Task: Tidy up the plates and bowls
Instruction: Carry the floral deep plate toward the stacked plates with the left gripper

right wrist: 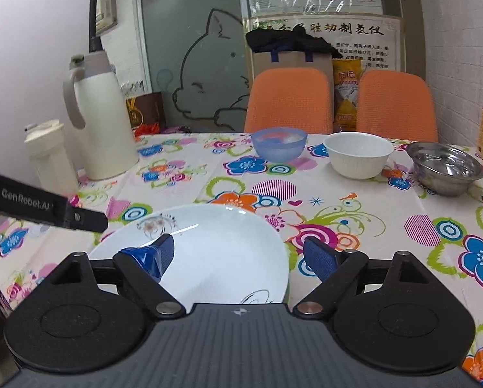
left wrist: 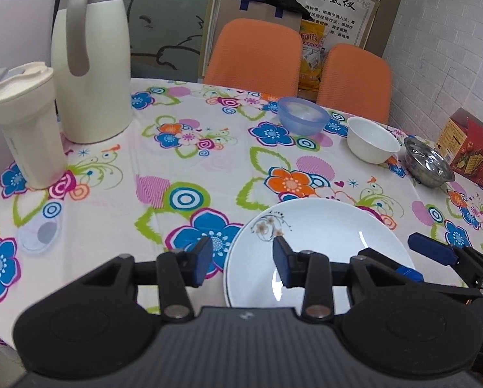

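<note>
A white plate with a small flower print (left wrist: 325, 242) (right wrist: 215, 249) lies on the flowered tablecloth near the front edge, seemingly on top of a second plate whose rim shows beneath. My left gripper (left wrist: 243, 262) is open, straddling the plate's left rim. My right gripper (right wrist: 238, 257) is open over the plate's right rim; it also shows in the left wrist view (left wrist: 435, 252). Further back stand a blue plastic bowl (left wrist: 302, 114) (right wrist: 278, 144), a white bowl (left wrist: 372, 144) (right wrist: 357, 153) and a steel bowl (left wrist: 428, 163) (right wrist: 445, 166).
A tall cream thermos jug (left wrist: 91, 64) (right wrist: 102, 116) and a cream travel cup (left wrist: 25, 126) (right wrist: 49, 155) stand at the left. A red box (left wrist: 470, 148) sits at the right. Two orange chairs (left wrist: 257, 55) stand behind the table (left wrist: 189, 168).
</note>
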The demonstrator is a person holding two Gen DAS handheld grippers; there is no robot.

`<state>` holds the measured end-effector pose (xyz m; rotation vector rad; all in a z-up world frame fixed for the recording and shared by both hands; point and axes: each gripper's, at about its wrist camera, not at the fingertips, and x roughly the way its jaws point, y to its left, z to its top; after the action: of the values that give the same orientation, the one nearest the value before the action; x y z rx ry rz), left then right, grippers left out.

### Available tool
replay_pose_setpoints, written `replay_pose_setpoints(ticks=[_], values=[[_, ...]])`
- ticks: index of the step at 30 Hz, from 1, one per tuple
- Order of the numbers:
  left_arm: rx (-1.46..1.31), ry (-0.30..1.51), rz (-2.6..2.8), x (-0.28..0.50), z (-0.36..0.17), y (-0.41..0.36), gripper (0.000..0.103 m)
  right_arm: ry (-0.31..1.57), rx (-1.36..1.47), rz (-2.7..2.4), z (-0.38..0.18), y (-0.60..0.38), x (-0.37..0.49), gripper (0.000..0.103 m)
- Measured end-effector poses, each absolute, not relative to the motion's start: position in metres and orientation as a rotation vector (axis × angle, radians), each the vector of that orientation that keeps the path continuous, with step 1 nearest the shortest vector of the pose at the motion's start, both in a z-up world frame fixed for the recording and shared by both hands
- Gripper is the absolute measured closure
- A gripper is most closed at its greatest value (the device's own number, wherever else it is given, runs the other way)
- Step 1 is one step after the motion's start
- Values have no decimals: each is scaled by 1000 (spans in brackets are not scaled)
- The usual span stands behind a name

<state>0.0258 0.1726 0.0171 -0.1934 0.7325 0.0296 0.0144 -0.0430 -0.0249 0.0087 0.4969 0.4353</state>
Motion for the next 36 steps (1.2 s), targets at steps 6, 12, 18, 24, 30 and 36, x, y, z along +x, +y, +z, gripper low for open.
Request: replay_pose_setpoints(ticks=[6, 12, 18, 24, 30, 36], values=[[-167, 707, -12, 20, 24, 148, 46, 520, 62, 474, -21, -50, 14, 28], [-211, 691, 2, 22, 27, 126, 40, 532, 163, 408, -22, -83, 13, 28], [-187, 684, -20, 23, 31, 97, 39, 598, 283, 259, -27, -124, 15, 28], [-132, 640, -6, 10, 38, 75, 39, 651, 404, 188, -28, -159, 11, 28], [-105, 609, -32, -8, 43, 58, 38, 548, 467, 219, -23, -174, -11, 28], [-91, 593, -46, -29, 45, 43, 37, 607, 500, 224, -25, -184, -21, 28]])
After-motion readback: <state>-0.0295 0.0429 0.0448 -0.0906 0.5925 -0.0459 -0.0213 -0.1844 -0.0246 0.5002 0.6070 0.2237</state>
